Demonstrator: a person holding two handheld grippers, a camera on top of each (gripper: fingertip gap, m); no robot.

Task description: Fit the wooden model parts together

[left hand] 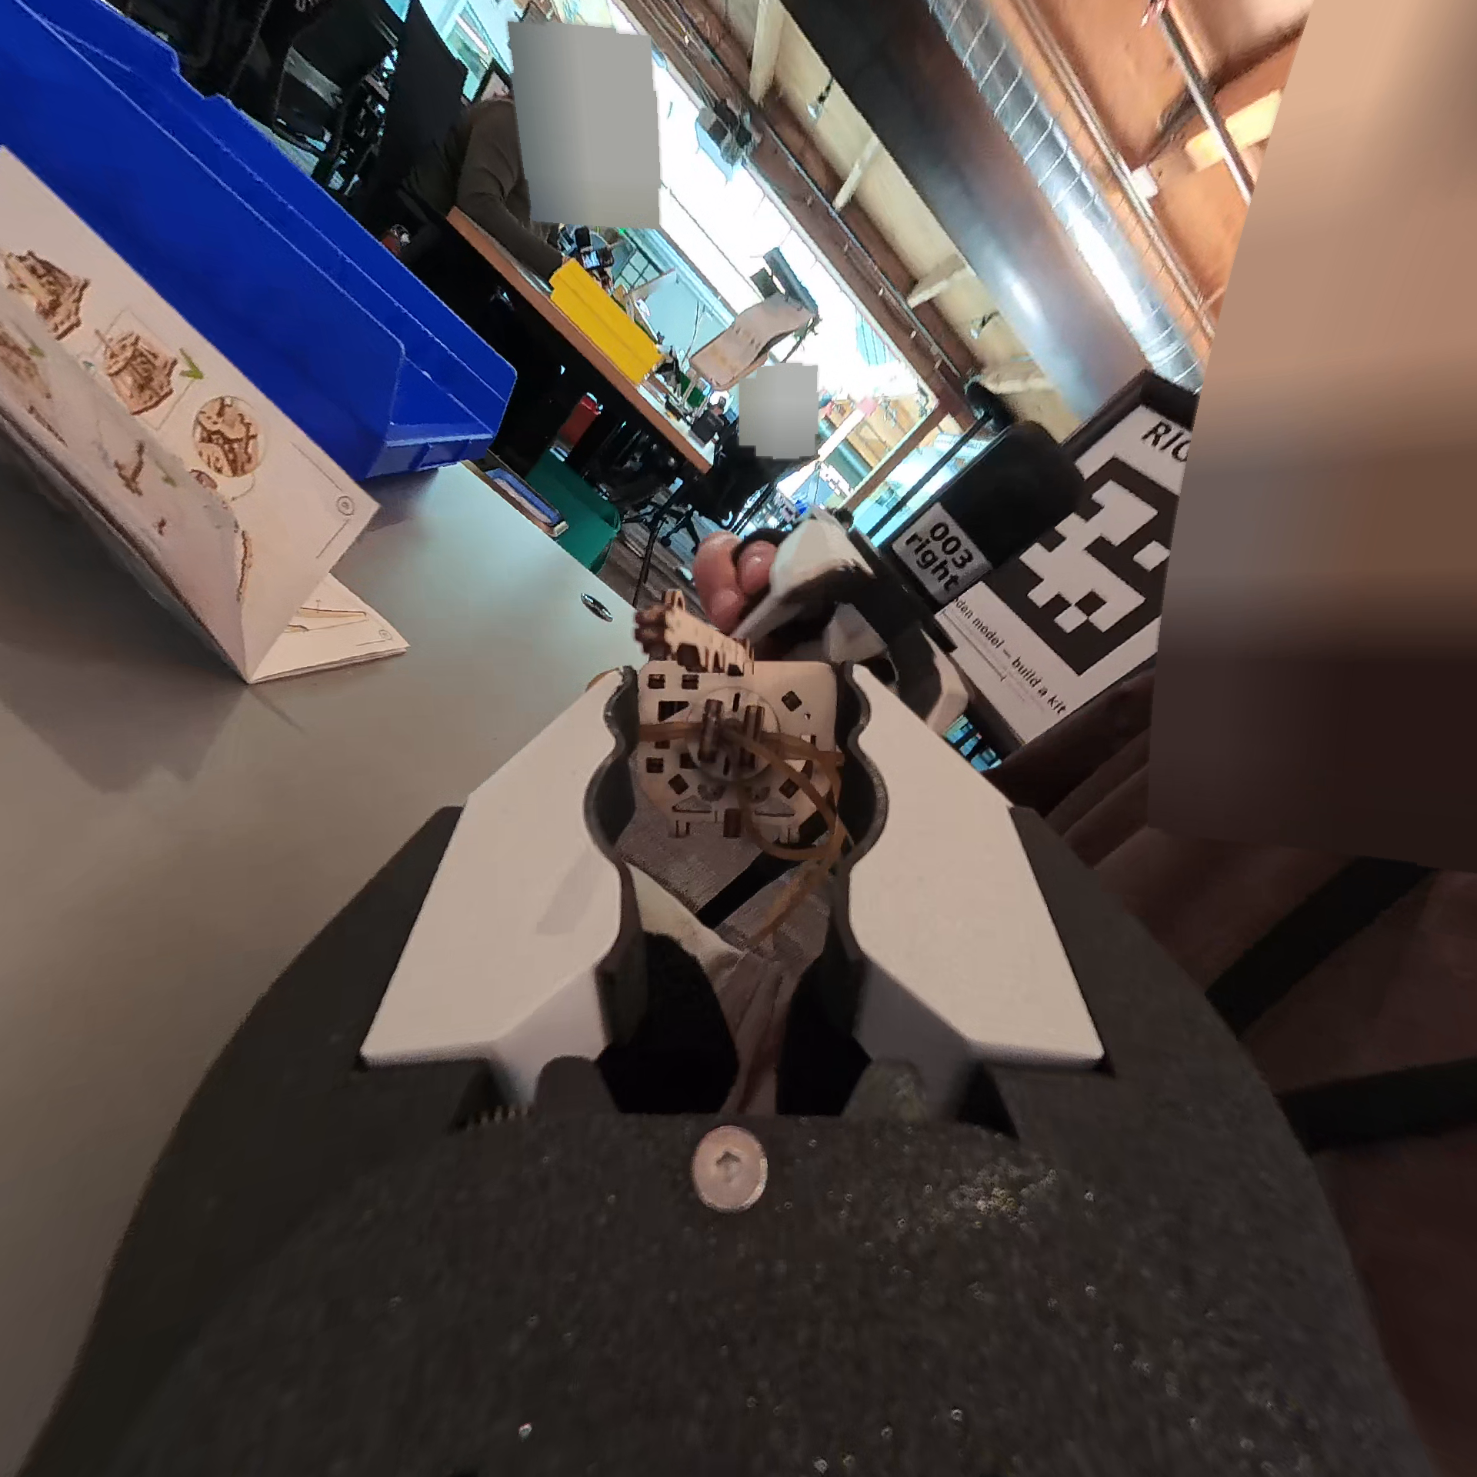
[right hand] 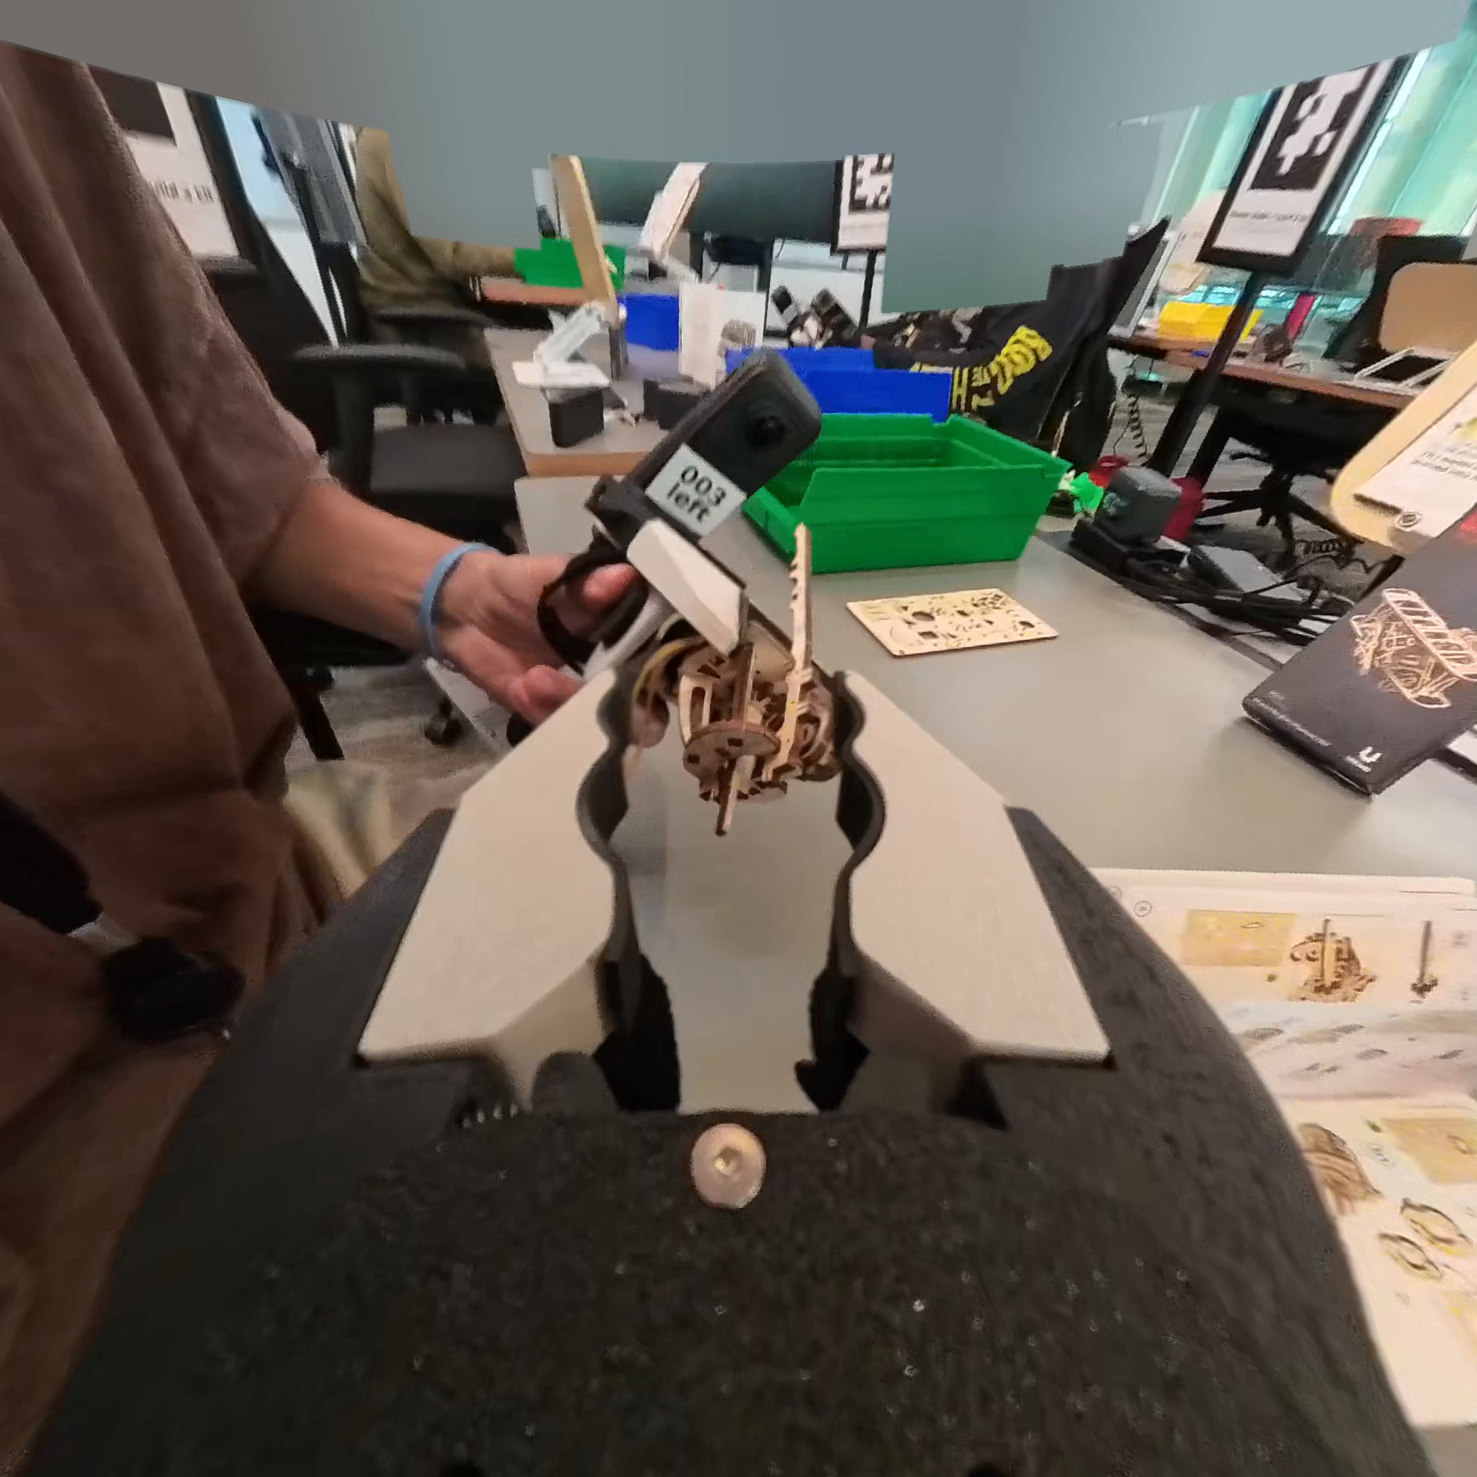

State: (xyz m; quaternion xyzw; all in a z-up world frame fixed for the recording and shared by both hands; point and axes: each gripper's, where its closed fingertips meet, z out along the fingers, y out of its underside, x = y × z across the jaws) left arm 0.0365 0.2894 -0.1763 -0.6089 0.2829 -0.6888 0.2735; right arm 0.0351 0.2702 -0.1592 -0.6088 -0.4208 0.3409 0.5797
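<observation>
From the left wrist view, our left gripper (left hand: 731, 695) sits nearest, jaws clamped on the flat perforated plate of the wooden model (left hand: 731, 739), held in the air off the table (left hand: 240, 799) edge. The plate faces us, pegs pointing back at the camera, rubber band (left hand: 807, 807) dangling. The right gripper (left hand: 807, 615) meets it from beyond, bringing a notched wooden strip (left hand: 695, 631) to its top edge.

From the right wrist view, our right gripper (right hand: 727, 711) closes its jaws around that strip (right hand: 802, 607), long axis upright, against the model (right hand: 743, 727). The left gripper (right hand: 695, 583) holds the model from the far side; seating the strip likely means pushing along its length.
</observation>
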